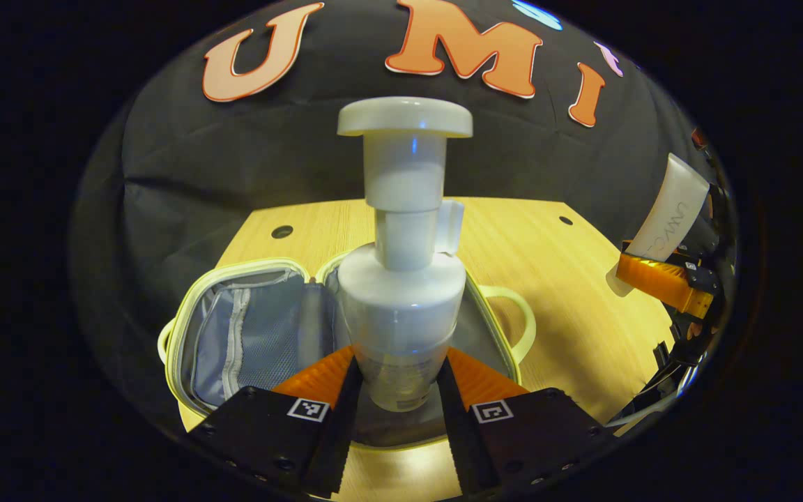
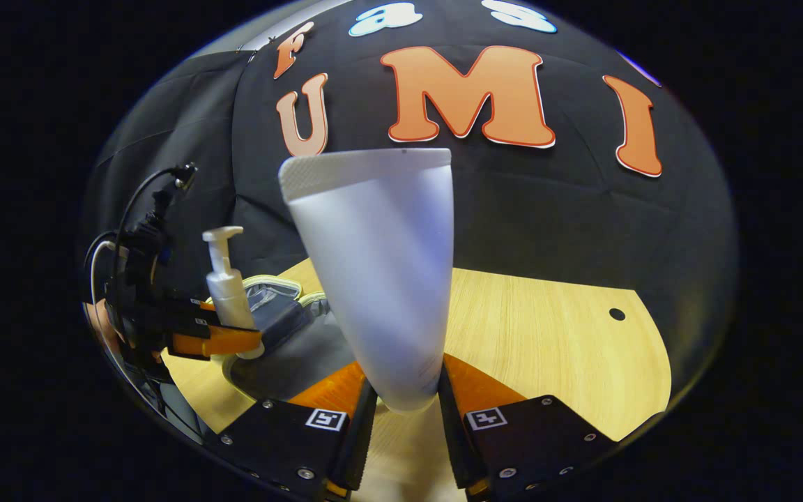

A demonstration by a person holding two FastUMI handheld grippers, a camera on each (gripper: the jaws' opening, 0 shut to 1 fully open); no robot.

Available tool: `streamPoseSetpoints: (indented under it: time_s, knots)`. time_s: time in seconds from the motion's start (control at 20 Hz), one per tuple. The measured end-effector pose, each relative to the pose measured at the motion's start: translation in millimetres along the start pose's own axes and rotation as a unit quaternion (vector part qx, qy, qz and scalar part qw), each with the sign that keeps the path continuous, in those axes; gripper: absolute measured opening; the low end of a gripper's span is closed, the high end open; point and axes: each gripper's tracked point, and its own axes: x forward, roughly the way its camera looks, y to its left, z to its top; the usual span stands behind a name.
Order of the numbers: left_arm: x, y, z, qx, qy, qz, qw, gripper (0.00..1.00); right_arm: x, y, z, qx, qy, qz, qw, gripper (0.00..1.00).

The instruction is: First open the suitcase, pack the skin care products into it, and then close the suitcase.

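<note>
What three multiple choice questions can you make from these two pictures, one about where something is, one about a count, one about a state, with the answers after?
1. Where is the pump bottle?
A. Lying on the table
B. Held upright in the left tool, over the open suitcase
C. Inside the lid pocket

2. How many skin care products are being held?
A. One
B. Two
C. Three

3. What state is the suitcase in?
A. Zipped shut
B. Open, lining showing
C. Upside down

Answers: 1 B, both fingers press on its base. 2 B, the pump bottle plus the white tube in the right tool. 3 B, its lid lies flat on the wooden table.
</note>
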Motion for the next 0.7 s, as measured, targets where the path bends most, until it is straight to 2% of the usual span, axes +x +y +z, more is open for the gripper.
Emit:
streamPoseSetpoints:
  time_s: [0.25, 0.45, 0.7]
  knots:
    - [15, -1, -10, -0.007, 0.063, -0.009, 0.998, 0.60, 10, 21, -6, 0.002, 0.012, 0.003, 1.000, 0.48]
    - [25, 1, -11, -0.014, 0.117, 0.008, 0.993, 0.60, 17, 34, -15, 0.005, 0.025, 0.007, 1.000, 0.48]
    - [36, 8, -39, -0.041, 0.204, 0.030, 0.978, 0.60, 26, 43, -23, 0.014, 0.040, 0.014, 0.999, 0.48]
